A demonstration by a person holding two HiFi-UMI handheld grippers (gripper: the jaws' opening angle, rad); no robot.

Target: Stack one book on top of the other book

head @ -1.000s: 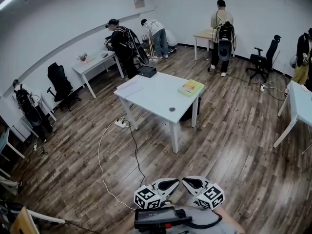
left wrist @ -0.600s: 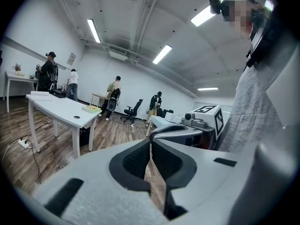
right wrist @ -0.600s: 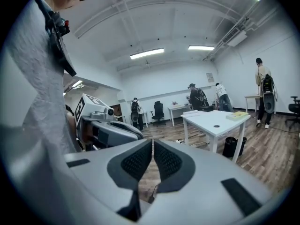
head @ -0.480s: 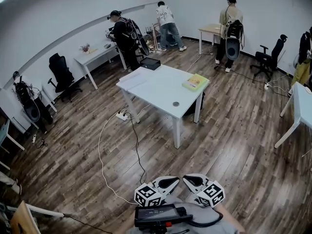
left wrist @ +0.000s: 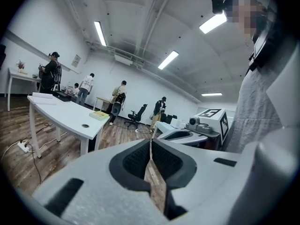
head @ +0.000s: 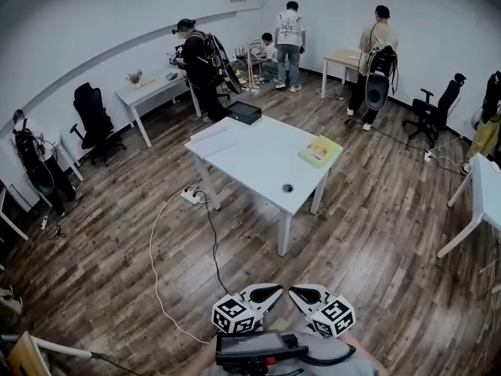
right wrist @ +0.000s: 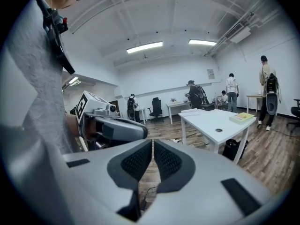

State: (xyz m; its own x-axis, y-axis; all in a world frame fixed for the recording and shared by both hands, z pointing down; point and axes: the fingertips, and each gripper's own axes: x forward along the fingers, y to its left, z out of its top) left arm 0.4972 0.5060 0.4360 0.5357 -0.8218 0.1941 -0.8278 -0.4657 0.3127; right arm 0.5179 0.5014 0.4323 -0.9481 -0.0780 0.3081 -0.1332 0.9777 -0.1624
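White table mid-room, well apart from both grippers. Left gripper and right gripper partly cut off at frame bottom, jaws pressed together, empty. Yellow book at table's right edge. Pale flat item at the left end, possibly the second book.

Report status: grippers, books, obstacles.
Left gripper, right gripper shut, empty. Flat yellow-green book on white rectangular table, untouched; white stack maybe the second. Cables on wooden floor near table.
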